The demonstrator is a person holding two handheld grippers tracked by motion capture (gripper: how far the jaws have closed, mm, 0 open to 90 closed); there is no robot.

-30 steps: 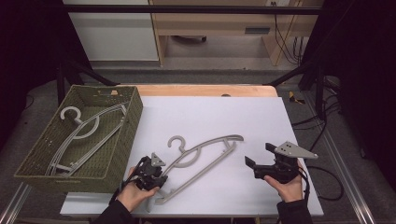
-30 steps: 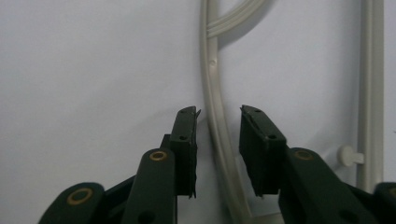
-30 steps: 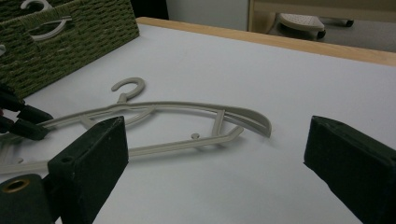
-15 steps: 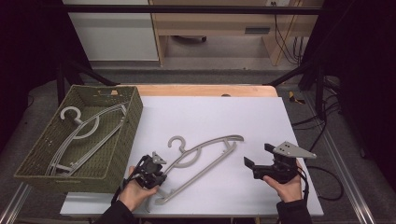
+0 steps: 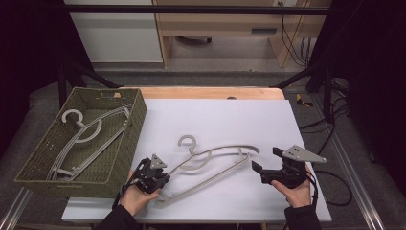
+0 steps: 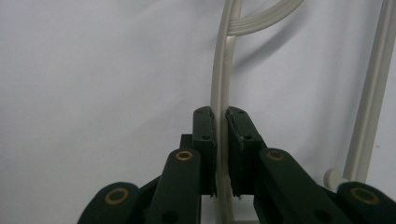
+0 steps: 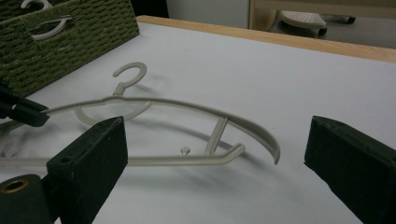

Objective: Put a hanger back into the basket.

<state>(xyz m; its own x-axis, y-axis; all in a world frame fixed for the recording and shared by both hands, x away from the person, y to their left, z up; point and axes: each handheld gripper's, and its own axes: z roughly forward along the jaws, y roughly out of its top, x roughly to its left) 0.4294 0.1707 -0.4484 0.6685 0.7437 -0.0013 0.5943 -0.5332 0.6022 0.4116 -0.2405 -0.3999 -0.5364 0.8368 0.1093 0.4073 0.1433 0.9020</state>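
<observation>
A pale plastic hanger (image 5: 210, 160) lies on the white table (image 5: 215, 115), its hook toward the far side. My left gripper (image 5: 164, 183) is at the hanger's near left end, and its jaws have just been closing with the hanger's arm between them. In the left gripper view the left gripper (image 6: 221, 114) presses both pads on that thin arm (image 6: 219, 79). My right gripper (image 5: 265, 159) stands open just right of the hanger's right end, apart from it. In the right gripper view the right gripper (image 7: 217, 123) has its jaws spread wide, and the hanger (image 7: 187, 107) lies ahead of them.
A green woven basket (image 5: 136, 112) stands at the table's left with pale hangers (image 5: 91, 134) lying inside. A wooden strip (image 5: 210, 92) runs along the table's far edge. Cables trail off the right side near the right hand.
The left gripper's jaws have drawn together onto the hanger's left arm. Both hands have stayed almost where they were, and the hanger has barely shifted.
</observation>
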